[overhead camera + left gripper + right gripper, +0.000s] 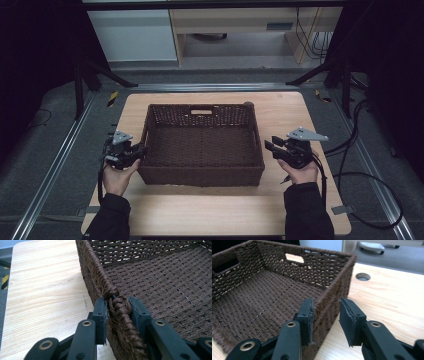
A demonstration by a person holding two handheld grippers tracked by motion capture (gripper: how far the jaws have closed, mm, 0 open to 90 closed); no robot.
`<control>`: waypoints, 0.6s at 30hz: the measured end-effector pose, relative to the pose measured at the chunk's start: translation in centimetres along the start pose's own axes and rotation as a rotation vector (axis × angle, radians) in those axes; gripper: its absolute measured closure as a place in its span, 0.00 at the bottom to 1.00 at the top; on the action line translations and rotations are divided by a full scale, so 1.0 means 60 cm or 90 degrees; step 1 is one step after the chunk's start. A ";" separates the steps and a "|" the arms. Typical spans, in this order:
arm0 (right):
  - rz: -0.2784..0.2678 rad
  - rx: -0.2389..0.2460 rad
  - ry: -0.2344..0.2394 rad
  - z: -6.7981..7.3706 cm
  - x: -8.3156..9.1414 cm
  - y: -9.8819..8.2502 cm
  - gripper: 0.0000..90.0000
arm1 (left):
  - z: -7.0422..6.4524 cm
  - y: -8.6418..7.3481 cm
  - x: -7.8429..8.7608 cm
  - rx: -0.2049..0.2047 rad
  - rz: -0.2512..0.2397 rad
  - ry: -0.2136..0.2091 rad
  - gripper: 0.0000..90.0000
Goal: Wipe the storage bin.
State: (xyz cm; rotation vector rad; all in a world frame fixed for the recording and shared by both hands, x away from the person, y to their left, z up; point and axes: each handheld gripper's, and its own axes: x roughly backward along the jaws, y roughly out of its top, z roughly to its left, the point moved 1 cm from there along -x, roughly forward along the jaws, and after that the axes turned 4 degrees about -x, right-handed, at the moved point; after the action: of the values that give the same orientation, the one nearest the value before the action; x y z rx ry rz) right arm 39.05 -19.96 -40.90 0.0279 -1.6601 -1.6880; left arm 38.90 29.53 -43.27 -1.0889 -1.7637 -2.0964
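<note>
Left gripper is clamped on the left rim of the woven basket. Right gripper is held with jaws apart, nothing between them, just beside the right wall. Basket is seated mid-table.

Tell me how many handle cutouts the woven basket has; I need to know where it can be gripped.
2 visible on the basket: one cutout in the far wall, one cutout in the wall by the left gripper. The other walls may hide more.
</note>
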 end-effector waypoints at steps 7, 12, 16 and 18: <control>0.024 -0.001 -0.007 -0.001 -0.027 -0.006 0.77 | 0.003 -0.001 0.000 0.003 -0.005 -0.004 0.73; 0.028 -0.004 -0.014 -0.007 -0.029 -0.013 0.76 | 0.003 0.000 0.001 -0.005 -0.004 0.008 0.66; 0.001 -0.002 -0.004 -0.001 -0.015 0.001 0.75 | 0.002 0.000 0.001 -0.005 0.000 0.009 0.66; -0.009 0.001 0.003 0.004 -0.013 0.006 0.74 | 0.001 0.001 0.003 -0.008 0.002 0.011 0.66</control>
State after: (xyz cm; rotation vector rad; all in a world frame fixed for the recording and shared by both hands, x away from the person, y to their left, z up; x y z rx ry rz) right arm 39.64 -19.30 -40.94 0.0446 -1.6604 -1.6959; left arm 38.83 29.62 -43.14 -1.0722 -1.7421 -2.1128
